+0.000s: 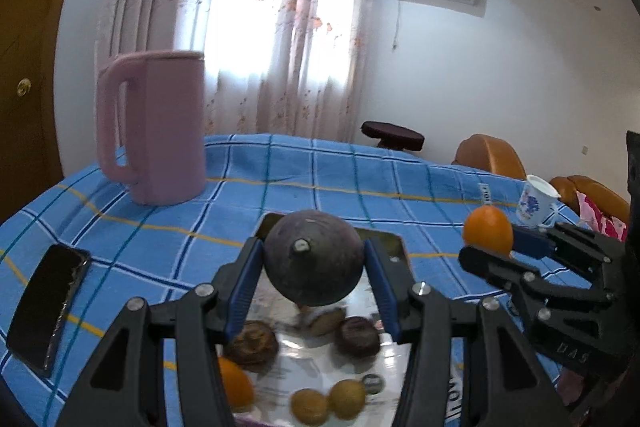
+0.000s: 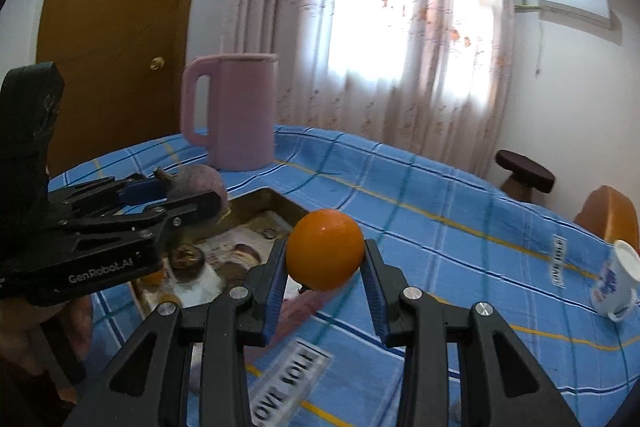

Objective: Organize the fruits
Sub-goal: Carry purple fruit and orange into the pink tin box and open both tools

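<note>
Your left gripper (image 1: 314, 267) is clamped on a dark purple passion fruit (image 1: 314, 259), held in the air above the metal tray (image 1: 390, 241). Your right gripper (image 2: 325, 267) is closed around an orange (image 2: 325, 255), raised over the blue plaid tablecloth (image 2: 440, 227) just right of the tray's near corner.

In the tray, the left wrist view shows two dark brown round fruits (image 1: 252, 345), two small yellow-brown fruits (image 1: 348, 398), one orange fruit (image 1: 236, 385) at its left edge and a pale blurred piece under the passion fruit that you cannot identify.

On the cloth stand one pink jug (image 1: 160, 127) beyond the tray, one black phone (image 1: 48, 305) lying well left of it, and one white printed mug (image 2: 616, 283) near the table's right edge. The cloth between tray and mug lies bare except for printed labels.
</note>
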`<move>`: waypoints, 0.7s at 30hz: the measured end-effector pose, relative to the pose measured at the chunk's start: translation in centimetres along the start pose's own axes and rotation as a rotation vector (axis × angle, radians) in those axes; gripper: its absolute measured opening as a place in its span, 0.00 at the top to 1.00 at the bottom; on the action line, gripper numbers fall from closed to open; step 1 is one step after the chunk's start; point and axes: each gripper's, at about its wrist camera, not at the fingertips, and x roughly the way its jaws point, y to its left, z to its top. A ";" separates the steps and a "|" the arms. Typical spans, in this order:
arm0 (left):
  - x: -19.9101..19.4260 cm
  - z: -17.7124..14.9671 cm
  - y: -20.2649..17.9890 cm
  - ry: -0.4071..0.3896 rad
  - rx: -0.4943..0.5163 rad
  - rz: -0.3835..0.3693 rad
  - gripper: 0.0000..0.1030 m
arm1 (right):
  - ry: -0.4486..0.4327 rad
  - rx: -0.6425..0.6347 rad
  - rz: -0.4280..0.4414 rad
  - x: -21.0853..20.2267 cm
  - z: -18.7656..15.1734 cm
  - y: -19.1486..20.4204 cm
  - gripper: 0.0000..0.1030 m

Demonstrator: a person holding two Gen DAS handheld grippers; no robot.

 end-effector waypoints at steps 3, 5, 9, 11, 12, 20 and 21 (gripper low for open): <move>0.3 -0.2 1.2 0.020 -0.012 0.014 0.48 | 0.023 -0.010 0.035 1.1 0.0 1.4 0.63; 0.6 -0.4 2.1 0.040 -0.021 0.022 0.48 | 0.038 -0.023 0.049 1.8 -0.1 2.3 0.63; 1.1 -0.8 2.8 0.066 -0.018 0.036 0.48 | 0.074 -0.040 0.076 3.1 -0.7 3.7 0.63; 1.3 -0.8 2.9 0.079 -0.017 0.033 0.48 | 0.093 -0.039 0.089 3.7 -0.9 4.0 0.63; 1.4 -0.8 2.9 0.084 -0.013 0.032 0.48 | 0.099 -0.039 0.094 3.9 -0.9 4.1 0.63; 2.5 -0.8 3.2 0.127 -0.012 0.011 0.48 | 0.182 -0.053 0.130 5.3 -1.6 5.0 0.63; 2.6 -0.9 3.0 0.128 -0.003 0.016 0.48 | 0.186 -0.052 0.133 5.4 -1.6 5.0 0.63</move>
